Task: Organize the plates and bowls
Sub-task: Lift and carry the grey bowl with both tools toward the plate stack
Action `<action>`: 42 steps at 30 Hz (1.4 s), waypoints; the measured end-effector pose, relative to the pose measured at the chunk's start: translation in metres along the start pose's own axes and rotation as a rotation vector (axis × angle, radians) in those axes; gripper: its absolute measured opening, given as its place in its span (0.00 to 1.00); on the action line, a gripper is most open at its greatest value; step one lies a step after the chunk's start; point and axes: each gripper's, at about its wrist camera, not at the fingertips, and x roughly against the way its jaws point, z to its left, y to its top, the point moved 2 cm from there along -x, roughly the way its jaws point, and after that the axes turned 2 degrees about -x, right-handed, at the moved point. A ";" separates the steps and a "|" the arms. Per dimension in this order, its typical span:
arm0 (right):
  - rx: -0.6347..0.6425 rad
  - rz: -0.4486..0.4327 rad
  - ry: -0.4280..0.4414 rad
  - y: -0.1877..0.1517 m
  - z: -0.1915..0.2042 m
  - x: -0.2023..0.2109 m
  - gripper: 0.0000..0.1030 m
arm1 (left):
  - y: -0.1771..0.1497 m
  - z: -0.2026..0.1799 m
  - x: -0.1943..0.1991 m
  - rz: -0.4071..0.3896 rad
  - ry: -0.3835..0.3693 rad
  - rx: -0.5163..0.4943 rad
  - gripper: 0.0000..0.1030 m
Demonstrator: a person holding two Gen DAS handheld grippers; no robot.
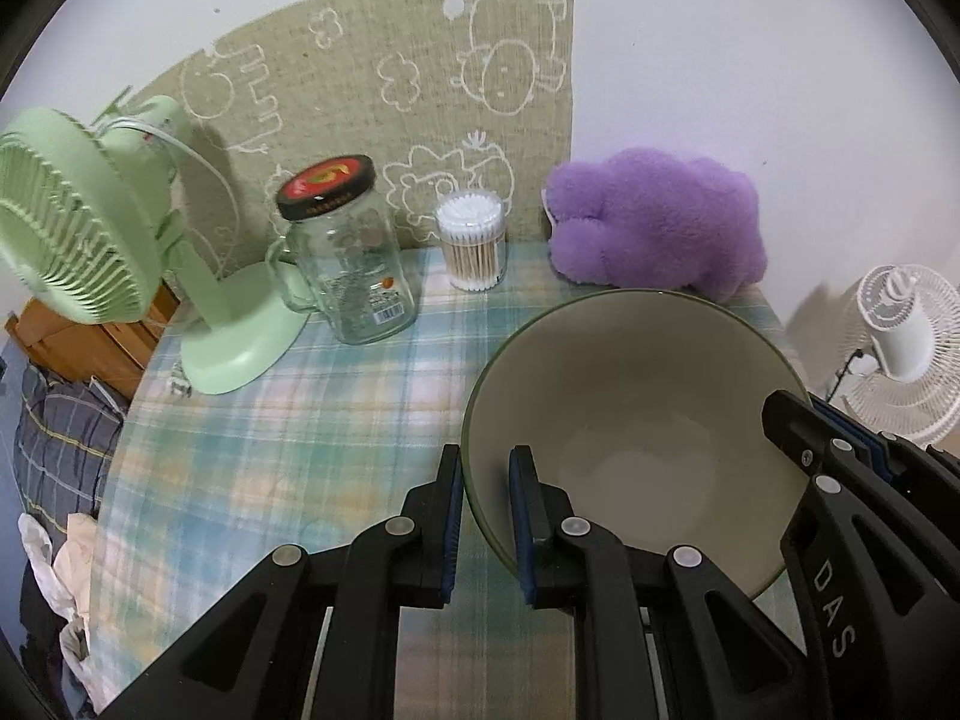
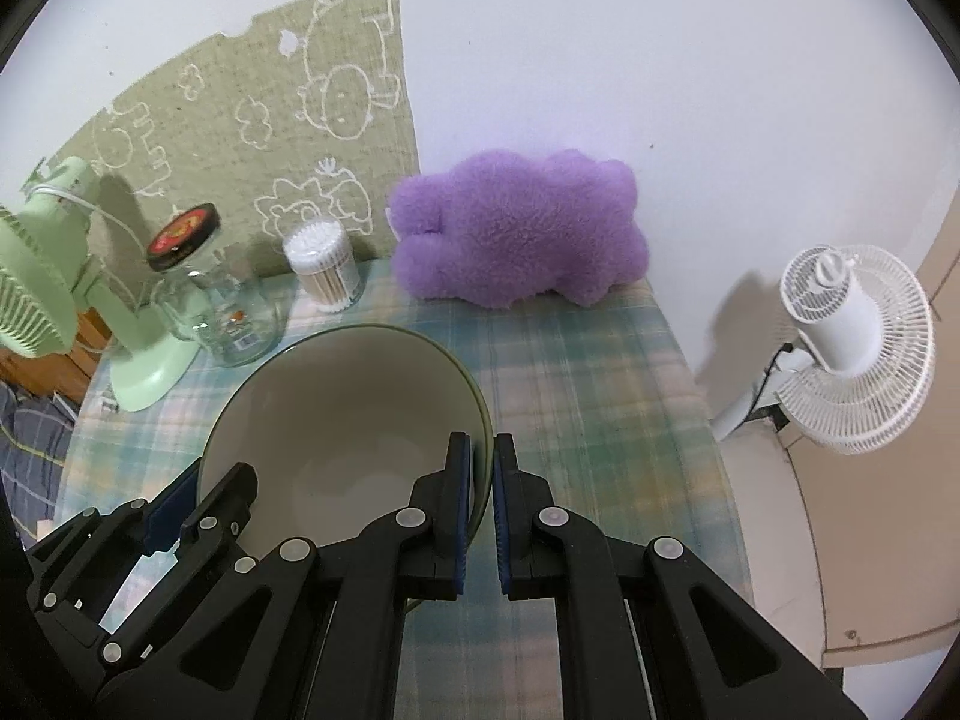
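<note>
A cream bowl with a green rim (image 1: 636, 408) is held over the plaid tablecloth (image 1: 288, 420). My left gripper (image 1: 486, 480) straddles its left rim, one finger outside and one inside, shut on it. My right gripper (image 2: 485, 468) is shut on the bowl's right rim (image 2: 480, 414), one finger inside and one outside. Each gripper shows in the other's view, the right one at the bowl's right edge (image 1: 840, 462), the left one at its left edge (image 2: 198, 510). The bowl (image 2: 348, 408) is empty.
At the back stand a green desk fan (image 1: 108, 240), a glass jar with a black lid (image 1: 348, 252), a tub of cotton swabs (image 1: 471, 240) and a purple plush toy (image 1: 654, 216). A white floor fan (image 2: 852, 348) stands off the table's right edge.
</note>
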 end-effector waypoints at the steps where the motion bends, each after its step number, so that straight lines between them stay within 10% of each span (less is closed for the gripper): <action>1: 0.000 -0.004 -0.002 -0.001 0.001 0.006 0.10 | -0.002 0.002 0.009 -0.007 -0.003 0.001 0.12; 20: -0.015 -0.101 -0.024 -0.058 0.038 0.150 0.10 | -0.058 0.052 0.138 -0.119 -0.040 0.036 0.12; 42: -0.010 -0.080 -0.041 -0.159 0.087 0.203 0.10 | -0.154 0.104 0.179 -0.099 -0.043 -0.013 0.12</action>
